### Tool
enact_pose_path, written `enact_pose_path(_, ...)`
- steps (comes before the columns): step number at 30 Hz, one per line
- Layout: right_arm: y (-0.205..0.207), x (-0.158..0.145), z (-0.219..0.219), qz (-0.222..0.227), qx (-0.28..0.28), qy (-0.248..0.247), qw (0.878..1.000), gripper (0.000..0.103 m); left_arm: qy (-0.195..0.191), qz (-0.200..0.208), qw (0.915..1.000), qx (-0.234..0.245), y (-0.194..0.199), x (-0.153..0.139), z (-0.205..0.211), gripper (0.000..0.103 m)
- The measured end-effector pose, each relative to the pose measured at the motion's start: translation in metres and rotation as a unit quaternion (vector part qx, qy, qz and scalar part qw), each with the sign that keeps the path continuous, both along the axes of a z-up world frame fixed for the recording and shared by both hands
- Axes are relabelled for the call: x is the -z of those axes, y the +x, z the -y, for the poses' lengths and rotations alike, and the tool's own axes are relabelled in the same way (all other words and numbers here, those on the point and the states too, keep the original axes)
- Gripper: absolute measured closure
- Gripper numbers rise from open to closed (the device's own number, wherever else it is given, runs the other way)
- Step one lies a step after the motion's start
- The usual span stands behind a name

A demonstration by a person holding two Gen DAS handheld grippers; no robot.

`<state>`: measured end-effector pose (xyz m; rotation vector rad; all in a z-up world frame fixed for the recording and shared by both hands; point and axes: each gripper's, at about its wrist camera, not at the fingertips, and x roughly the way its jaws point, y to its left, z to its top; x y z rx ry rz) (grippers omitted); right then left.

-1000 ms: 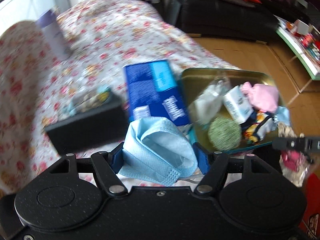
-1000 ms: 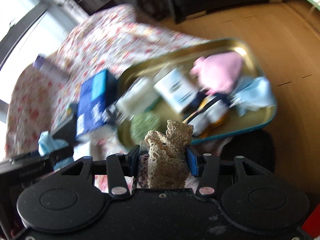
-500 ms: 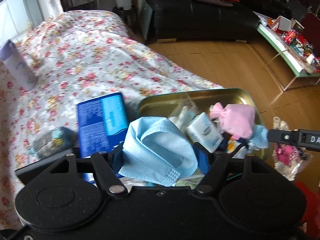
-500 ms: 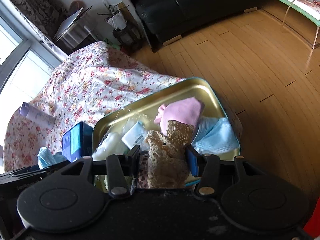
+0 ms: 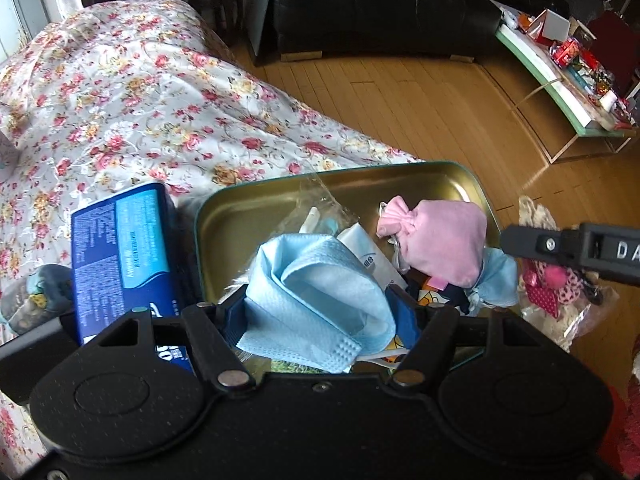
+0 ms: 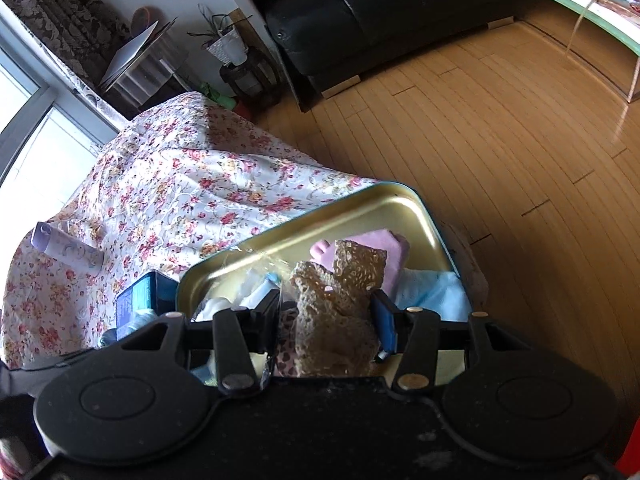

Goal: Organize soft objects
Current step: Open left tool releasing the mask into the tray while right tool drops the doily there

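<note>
Two grippers, each clamped on a soft item above the gold tin tray (image 5: 256, 216), which sits at the near edge of the floral bedspread (image 5: 132, 92) where the cloth meets the wooden floor (image 5: 432, 108).

Left gripper (image 5: 320, 312) — I see its blue pads pressed against both sides of a folded light-blue face mask (image 5: 316, 296), held over the tray's near left portion.

Right gripper (image 6: 326, 314) — its pads are closed on a bunched tan lace cloth (image 6: 336, 312); a clear bag with a pink-spotted item (image 5: 556, 292) hangs beneath it, though I cannot tell whether the pads catch that bag as well.

Inside the tray I make out a pink drawstring pouch (image 5: 440, 236) toward the right side, a second pale-blue cloth (image 6: 436, 292) at the right edge, and a white packet (image 5: 368, 252) near the middle.

Beside the tray's left edge, a blue box (image 5: 124, 256) lies on the bedspread. A lilac tube (image 6: 68, 248) lies well apart, nearer the far left edge.
</note>
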<state>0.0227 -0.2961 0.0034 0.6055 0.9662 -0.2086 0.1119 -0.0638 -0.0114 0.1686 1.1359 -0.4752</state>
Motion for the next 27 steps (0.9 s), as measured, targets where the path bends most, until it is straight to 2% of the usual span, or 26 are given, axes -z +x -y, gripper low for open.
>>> enact_pose_path(3,0.010,-0.004,-0.005,0.006,-0.008,0.000,1.000,0.055,0.002,-0.001,1.0000,0.001,0.001,0.003,0.003,0.035)
enact_pose_path(5,0.015,-0.006,-0.008,0.010,-0.013,-0.001,1.000,0.055,0.006,0.002,1.0000,0.003,0.001,0.004,0.004,0.022)
enact_pose_path(7,0.021,-0.008,-0.011,0.016,-0.019,-0.002,1.000,0.053,0.008,0.009,0.9999,0.002,0.001,0.005,0.003,0.018)
enact_pose_path(16,0.029,-0.012,-0.013,0.030,-0.018,-0.007,0.999,0.047,0.018,0.004,0.9998,-0.006,0.001,0.012,-0.004,0.018)
enact_pose_path(27,0.013,-0.004,-0.019,0.002,-0.018,-0.019,1.000,0.047,0.046,0.030,0.9983,-0.019,-0.017,0.010,-0.017,0.017)
